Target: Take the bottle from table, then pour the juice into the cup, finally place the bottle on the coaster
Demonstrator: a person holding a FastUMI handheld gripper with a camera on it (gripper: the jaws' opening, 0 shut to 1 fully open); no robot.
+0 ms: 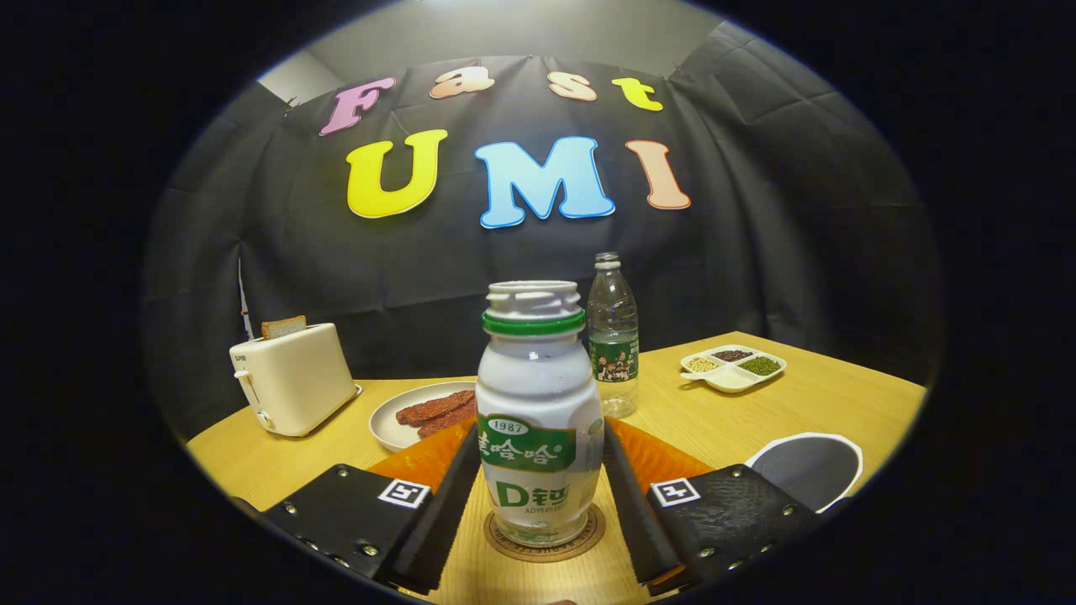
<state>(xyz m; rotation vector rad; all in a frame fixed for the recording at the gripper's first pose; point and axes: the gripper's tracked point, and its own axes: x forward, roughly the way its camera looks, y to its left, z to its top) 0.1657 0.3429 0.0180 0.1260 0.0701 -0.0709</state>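
Coaster (588,538) mostly covered by the bottle (538,420); only its rim is seen. Contact between gripper (538,496) fingers and bottle can't be confirmed. Cup (809,469) is partly cut off by a finger. Tray (733,368) contents too small to identify.

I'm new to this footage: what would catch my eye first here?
The white bottle stands upright on the round coaster, between the fingers of the gripper, which flank it closely. Beyond it are a clear water bottle, a plate and a toaster.
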